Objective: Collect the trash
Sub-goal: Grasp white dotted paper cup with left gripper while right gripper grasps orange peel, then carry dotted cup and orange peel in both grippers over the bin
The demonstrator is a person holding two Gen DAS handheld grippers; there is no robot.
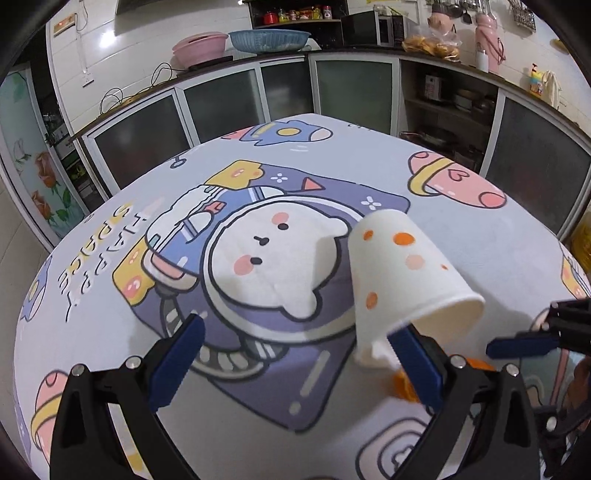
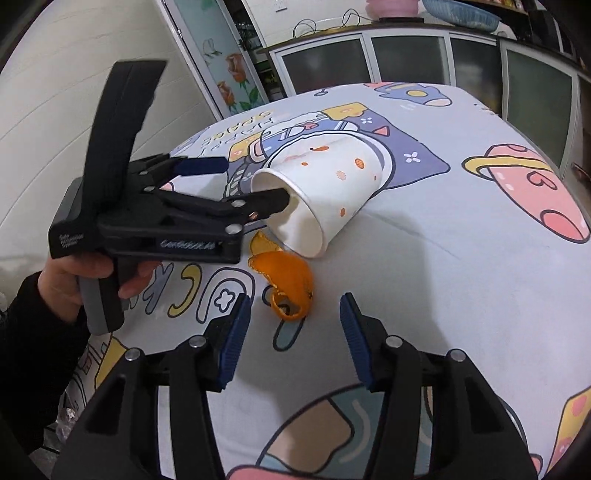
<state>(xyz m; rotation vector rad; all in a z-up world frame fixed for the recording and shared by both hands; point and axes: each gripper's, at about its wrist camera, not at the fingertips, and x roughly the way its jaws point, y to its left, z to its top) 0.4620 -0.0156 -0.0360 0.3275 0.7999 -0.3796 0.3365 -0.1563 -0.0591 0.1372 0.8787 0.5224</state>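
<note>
A white paper cup (image 1: 402,269) with orange and pink dots lies tilted on the cartoon tablecloth (image 1: 258,155). My left gripper (image 1: 295,354) is open; one of its fingers (image 2: 271,199) reaches into the cup's mouth, the other stays outside. The cup also shows in the right wrist view (image 2: 332,192), lying on its side. An orange peel (image 2: 286,280) lies just below the cup's mouth. My right gripper (image 2: 295,336) is open and empty, just short of the peel, fingers either side of it. The peel shows partly in the left wrist view (image 1: 404,384), behind a finger.
The table's far edge drops off toward kitchen cabinets (image 1: 354,92) with glass doors. A counter above holds a pink basin (image 1: 199,46), a blue basket (image 1: 269,38) and a microwave (image 1: 373,27). A flowered door (image 2: 221,62) stands left of the table.
</note>
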